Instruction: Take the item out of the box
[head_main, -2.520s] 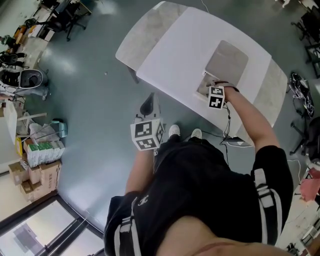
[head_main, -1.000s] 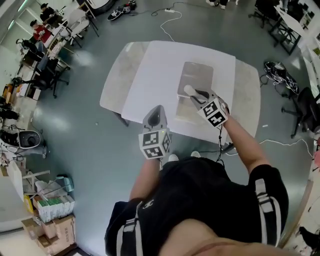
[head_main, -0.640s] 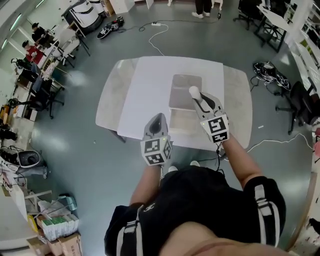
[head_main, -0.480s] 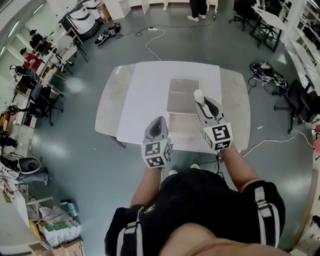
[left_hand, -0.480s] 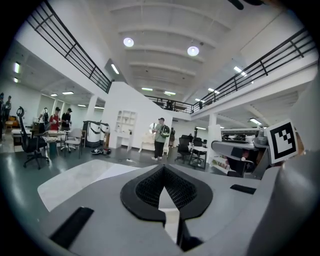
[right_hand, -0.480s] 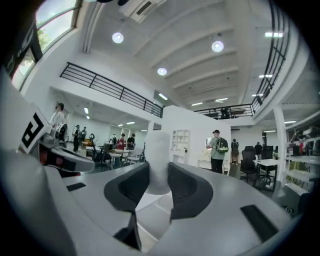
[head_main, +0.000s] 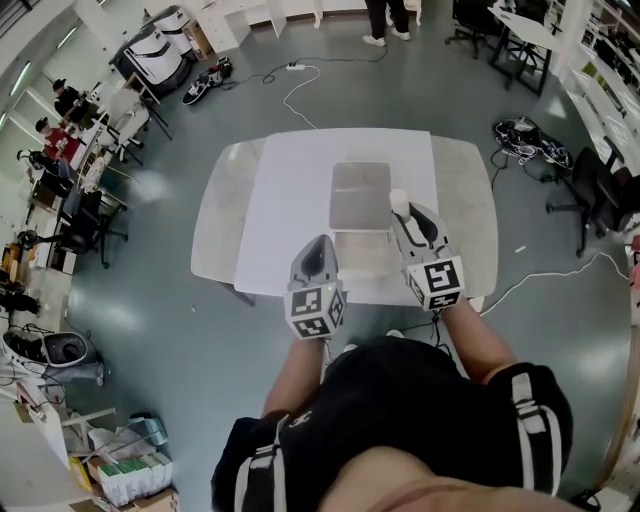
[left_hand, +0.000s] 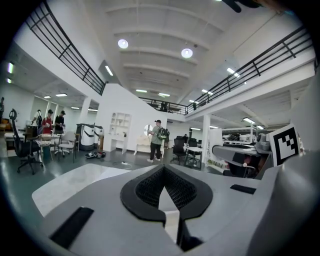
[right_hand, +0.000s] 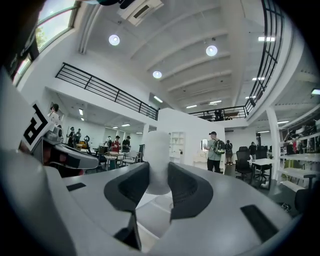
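R gripper is clamped on the white item, held upright and apparently clear of the open box on the table, so removal looks complete w/ set-down pending; L gripper, jaws together & empty, idles beside it, probably not req'd.

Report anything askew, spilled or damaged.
Nothing stands out. The box lies open and square on the table, with its lid folded back. The right claw grips the white item. The left claw is shut and empty.
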